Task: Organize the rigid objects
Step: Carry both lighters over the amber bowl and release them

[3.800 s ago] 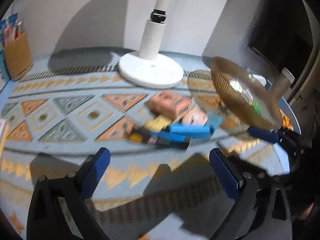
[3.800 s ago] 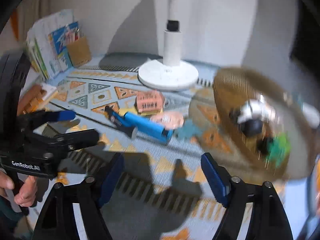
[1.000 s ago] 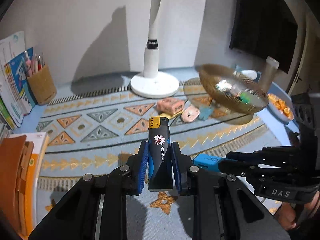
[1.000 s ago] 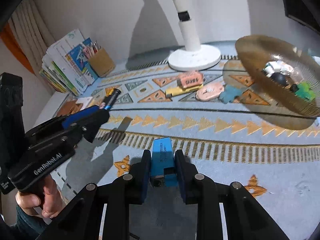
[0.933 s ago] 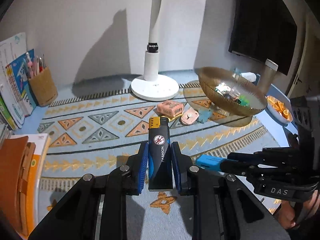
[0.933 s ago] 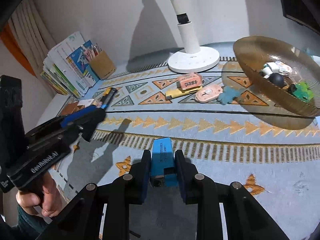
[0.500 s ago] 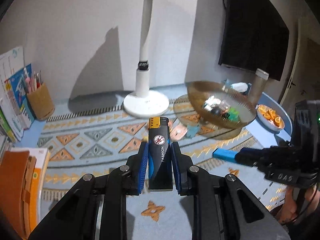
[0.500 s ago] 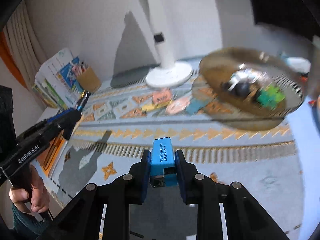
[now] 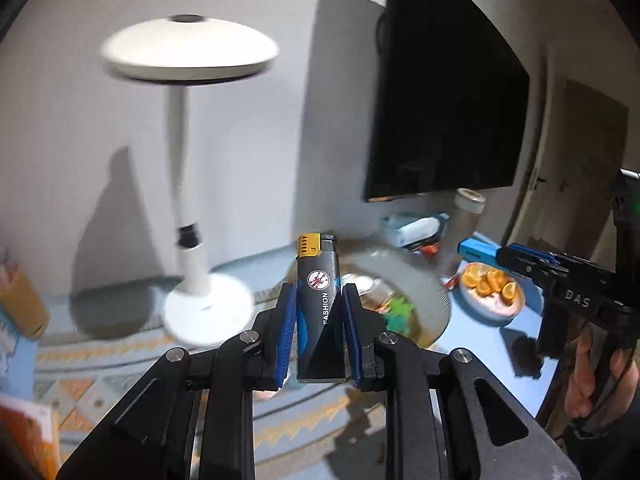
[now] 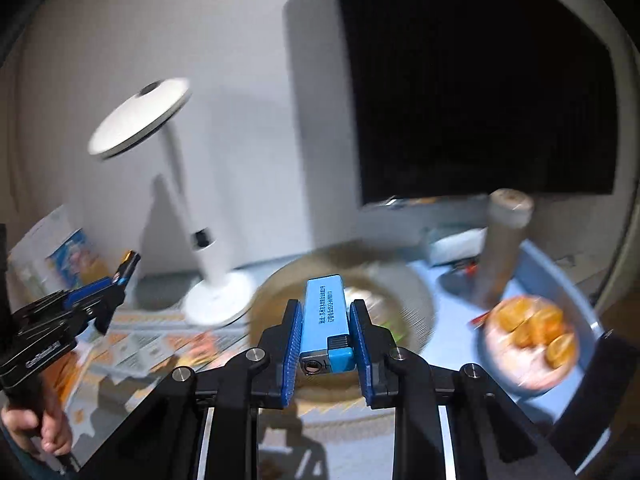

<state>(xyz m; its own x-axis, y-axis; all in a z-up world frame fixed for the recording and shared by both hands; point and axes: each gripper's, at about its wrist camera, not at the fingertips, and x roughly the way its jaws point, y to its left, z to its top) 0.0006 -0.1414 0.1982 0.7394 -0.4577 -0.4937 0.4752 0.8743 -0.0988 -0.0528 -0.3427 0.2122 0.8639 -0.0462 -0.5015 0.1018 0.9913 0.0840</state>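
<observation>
**Lighters poised over a crowded bowl**

Bowl (image 10: 416, 292) first: it fills the lower centre of the right wrist view, blurred, already holding small items, so anything you let fall from this height could bounce off them and over the rim. That is my guess, not something seen.

Desk lamp (image 9: 188, 52) stands at the left of both views, near your left gripper (image 9: 319, 330); a wide swing could clip its stem.

Plate of orange segments (image 10: 532, 344) sits at lower right, beside the bowl, where a stray lighter might land.

Your left fingers are clamped on the black lighter (image 9: 320, 316), upright, its top well clear of the pads. Your right gripper (image 10: 325, 338) is closed on the blue lighter (image 10: 325, 316), lying lengthwise, so a loosened grip could let it slide forward.
</observation>
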